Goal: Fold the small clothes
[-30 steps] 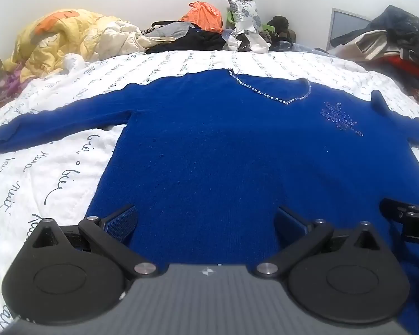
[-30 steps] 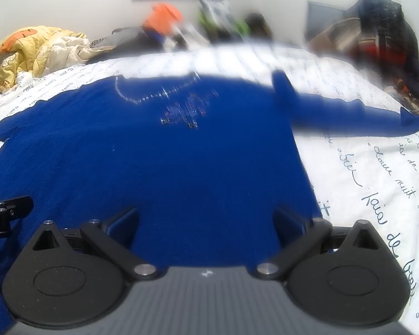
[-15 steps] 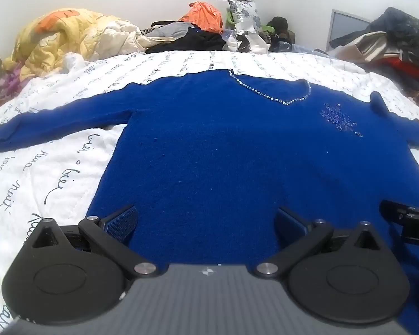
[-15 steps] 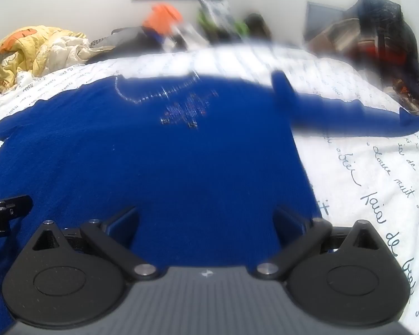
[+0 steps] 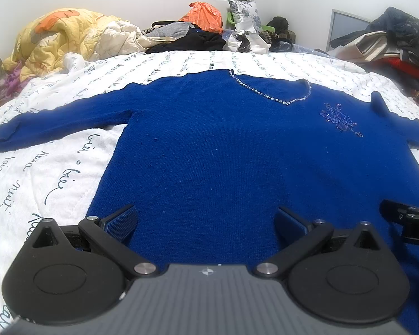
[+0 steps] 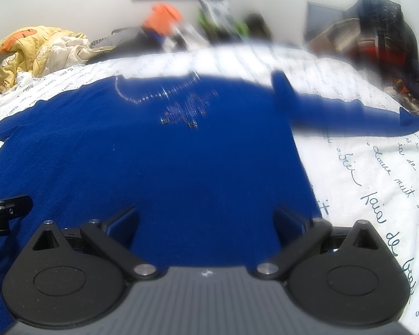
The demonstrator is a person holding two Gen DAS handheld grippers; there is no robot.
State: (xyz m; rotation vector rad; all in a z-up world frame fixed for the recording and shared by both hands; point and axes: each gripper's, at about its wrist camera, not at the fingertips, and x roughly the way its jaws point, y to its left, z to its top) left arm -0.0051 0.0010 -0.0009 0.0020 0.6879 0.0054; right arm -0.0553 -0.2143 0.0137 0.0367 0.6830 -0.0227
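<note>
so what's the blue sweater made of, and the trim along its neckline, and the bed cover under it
The sweater looks like soft matte knit, maybe wool or acrylic: fine ribbing and small pills show. The neckline trim seems to be small rhinestones or beads, glinting silver. The bed cover looks like quilted white cotton-type fabric, puffy between stitched lines, printed with dark script. Exact fibres can't be told.

even, bright indoor light is seen, with soft shadows. edges are bent by fisheye distortion. beyond the jaws, the right wrist view is blurred.
</note>
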